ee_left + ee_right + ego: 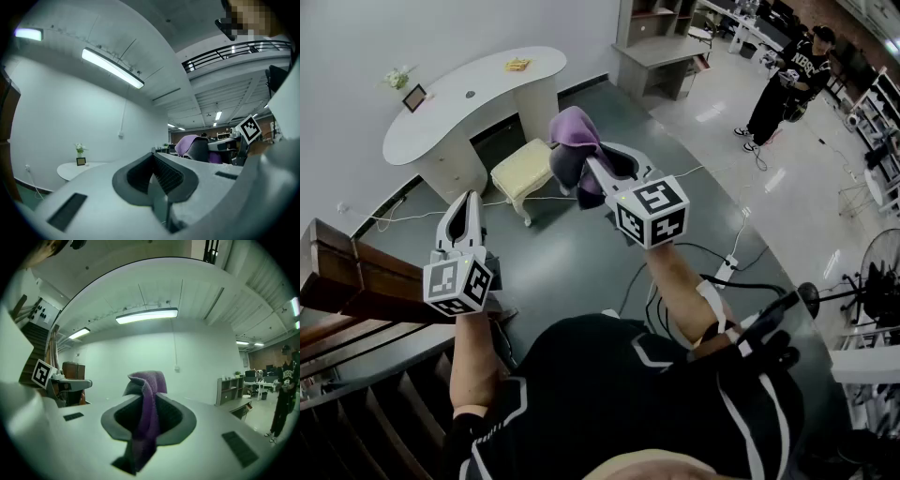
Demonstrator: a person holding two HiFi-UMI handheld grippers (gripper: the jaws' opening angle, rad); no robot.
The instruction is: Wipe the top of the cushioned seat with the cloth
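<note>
A purple cloth (pixel 574 139) hangs bunched from my right gripper (pixel 585 172), which is shut on it and held up in the air. In the right gripper view the cloth (pixel 149 397) runs down between the pads. The cushioned seat (pixel 523 167) is a pale yellow stool with white legs. It stands on the grey floor far below, in front of the white desk and just left of the cloth. My left gripper (pixel 466 204) is raised at the left, shut with nothing in it (pixel 153 163). It is well apart from the stool.
A curved white desk (pixel 469 94) with a small frame and a plant stands against the wall. Wooden stair steps and a rail (pixel 356 291) are at the left. Cables (pixel 712 267) trail over the floor. A person (pixel 783 84) stands at the far right near shelves (pixel 661 42).
</note>
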